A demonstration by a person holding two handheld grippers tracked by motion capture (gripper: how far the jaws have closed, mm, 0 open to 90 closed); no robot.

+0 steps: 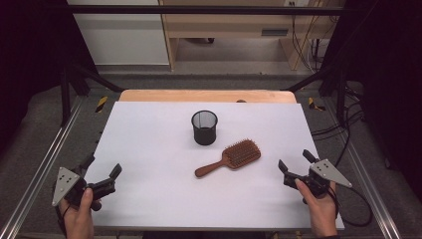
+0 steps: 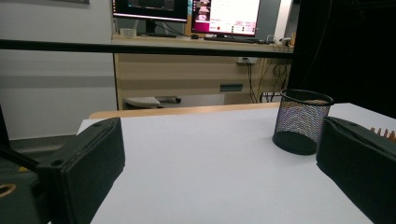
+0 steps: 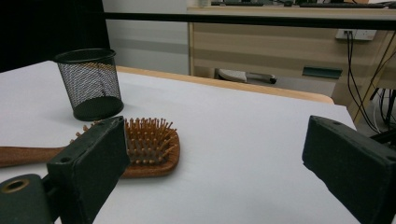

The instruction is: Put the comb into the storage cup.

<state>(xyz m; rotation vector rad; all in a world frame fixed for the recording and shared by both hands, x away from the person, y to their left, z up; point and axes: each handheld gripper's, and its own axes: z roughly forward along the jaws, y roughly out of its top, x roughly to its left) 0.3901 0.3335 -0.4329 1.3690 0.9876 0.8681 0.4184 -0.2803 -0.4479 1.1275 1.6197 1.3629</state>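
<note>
Nothing of the work is looking done yet. The desk (image 1: 149, 149) is lying under a white sheet, and both things on it are sitting untouched, so the reach, the grasp and whatever placing follows are all still waiting.

The mesh cup (image 1: 204, 127), a black wire cylinder, is standing upright and empty near the middle of the desk, toward the far side. Just in front of it and slightly to the right, apart from it, the hairbrush (image 1: 230, 158) is lying flat with its bristles pointing up. It is looking like a wooden paddle brush: a broad reddish-brown head packed with pale-tipped pins, and a slim rounded handle trailing toward the near left.

The right gripper (image 1: 294, 162) is hovering over the near right edge of the desk, released, its jaws standing wide apart and facing the brush head, near it but not touching. The left gripper (image 1: 102, 167) is hanging at the near left edge, also released with jaws spread, well apart from both things and grasping nothing.
</note>
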